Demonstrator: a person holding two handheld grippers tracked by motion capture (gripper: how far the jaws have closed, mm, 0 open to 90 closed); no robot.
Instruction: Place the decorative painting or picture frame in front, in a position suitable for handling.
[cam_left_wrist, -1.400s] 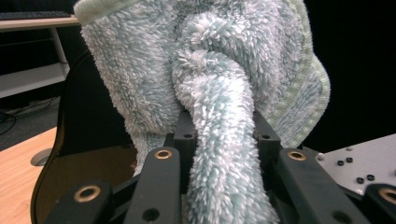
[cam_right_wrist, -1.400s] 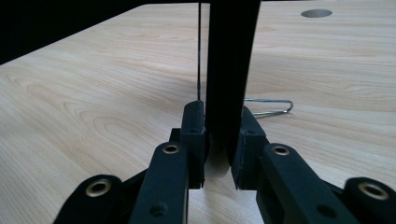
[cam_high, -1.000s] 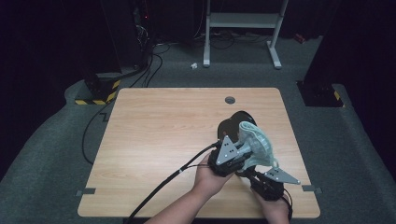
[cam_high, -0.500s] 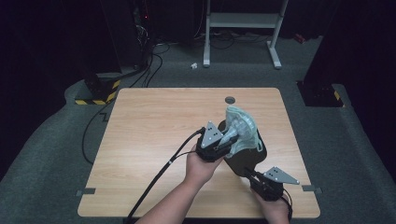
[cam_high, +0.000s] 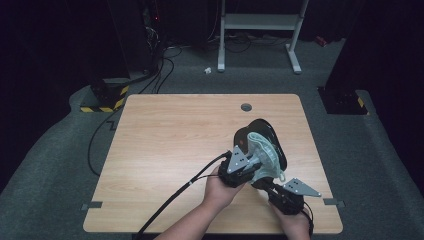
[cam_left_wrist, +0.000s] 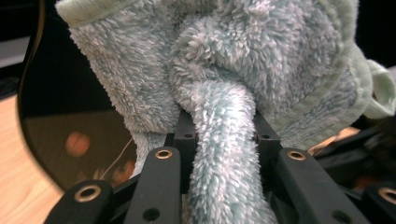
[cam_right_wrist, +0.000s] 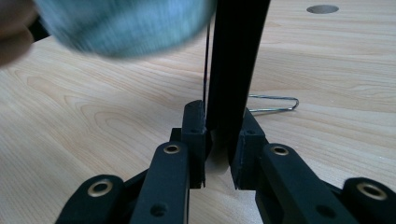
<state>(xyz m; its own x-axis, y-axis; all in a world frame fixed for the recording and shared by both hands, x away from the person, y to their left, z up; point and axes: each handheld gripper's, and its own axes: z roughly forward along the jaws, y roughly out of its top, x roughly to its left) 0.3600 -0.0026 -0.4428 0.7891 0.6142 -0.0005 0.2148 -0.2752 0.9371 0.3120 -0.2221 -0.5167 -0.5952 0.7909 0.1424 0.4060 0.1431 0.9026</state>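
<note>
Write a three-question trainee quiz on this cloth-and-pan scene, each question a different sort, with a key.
1. True or false: the left gripper is shut on a fluffy pale green cloth.
2. Multiple choice: what does the right gripper grip? A) the cloth B) the pan's black handle C) a cable
3. Fill the gap: in the high view, the cloth lies against the inside of the black ____, which is tilted up off the wooden table.

Key: 1 true; 2 B; 3 pan.
</note>
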